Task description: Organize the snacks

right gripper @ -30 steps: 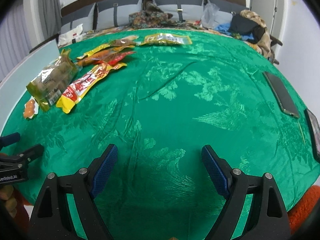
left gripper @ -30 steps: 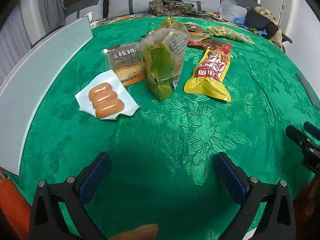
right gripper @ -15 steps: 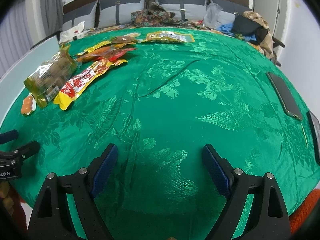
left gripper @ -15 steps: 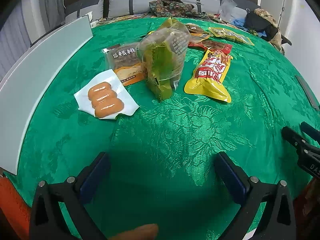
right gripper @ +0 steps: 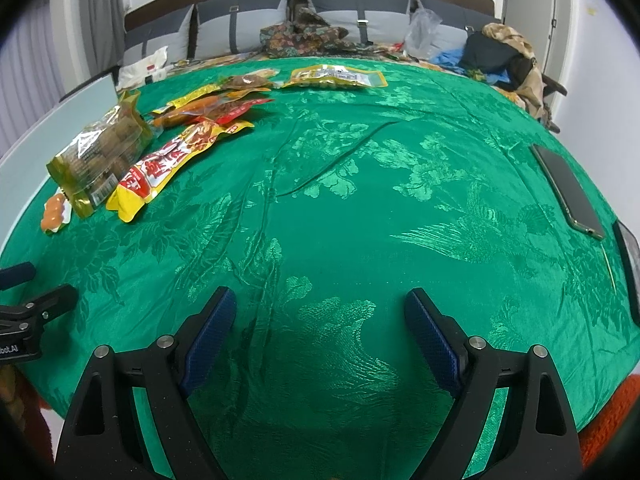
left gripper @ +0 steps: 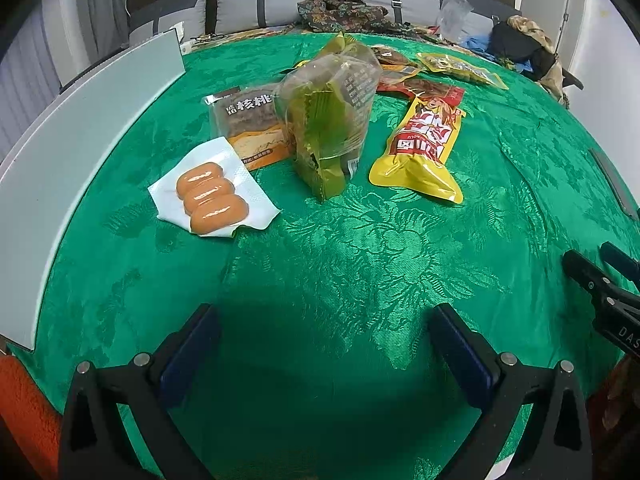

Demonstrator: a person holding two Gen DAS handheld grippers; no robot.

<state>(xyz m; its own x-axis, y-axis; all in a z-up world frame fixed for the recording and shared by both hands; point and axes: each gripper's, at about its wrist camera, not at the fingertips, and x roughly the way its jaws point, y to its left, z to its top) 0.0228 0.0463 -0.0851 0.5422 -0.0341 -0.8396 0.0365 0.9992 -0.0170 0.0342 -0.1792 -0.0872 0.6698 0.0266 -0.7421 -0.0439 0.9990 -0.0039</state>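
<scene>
The left gripper (left gripper: 324,344) is hovering over the green tablecloth (left gripper: 360,264) with its fingers spread wide, gripping nothing. Well ahead of it, a white pack of 3 sausages (left gripper: 212,196) is lying beside a walnut-cake packet (left gripper: 252,128), which is touching a clear bag of green-wrapped snacks (left gripper: 332,120); just right of that a yellow-and-red pouch (left gripper: 424,148) is lying flat. The right gripper (right gripper: 316,320) is also hanging with fingers spread and empty, over bare cloth, well apart from the snacks. A dark phone (right gripper: 568,192) is sitting near the table's right edge.
</scene>
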